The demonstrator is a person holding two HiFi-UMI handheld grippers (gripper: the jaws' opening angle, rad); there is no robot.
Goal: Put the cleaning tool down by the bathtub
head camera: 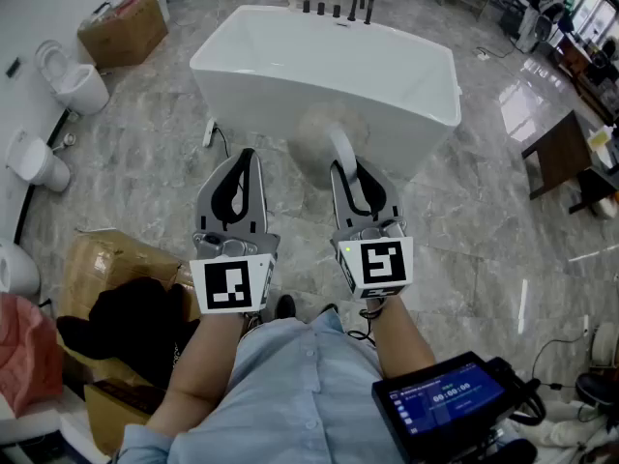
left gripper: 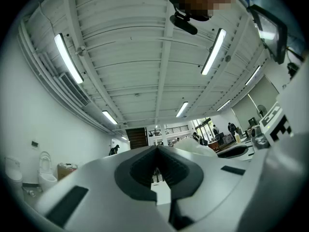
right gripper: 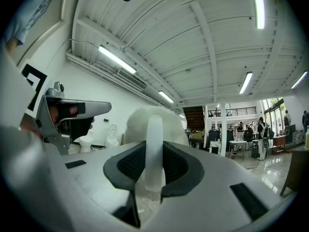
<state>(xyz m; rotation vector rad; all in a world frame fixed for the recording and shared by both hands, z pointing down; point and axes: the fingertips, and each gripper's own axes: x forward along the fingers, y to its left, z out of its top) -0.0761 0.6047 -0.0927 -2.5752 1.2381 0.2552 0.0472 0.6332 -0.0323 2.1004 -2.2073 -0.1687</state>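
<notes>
So far nothing has been put down. The right tongs (head camera: pixel 340 167) are clamped on the white handle of the cleaning tool (head camera: pixel 316 141), a fluffy pale brush. It is held up in the air in front of the person, its head showing against the near wall of the bathtub (head camera: pixel 426 138). From the right gripper view the handle runs straight up between the two jaws, with the fluffy head just past their tips.

The left tongs (head camera: pixel 247 158) are beside the right ones at about the same height. Their jaws are closed tip to tip with nothing between them, so they seem to have no part in this.

The person stands near the tub, so I'd say the approach is mostly made. What is left is to lower the brush to the marble floor (head camera: pixel 464 220) beside the tub and let go.
</notes>
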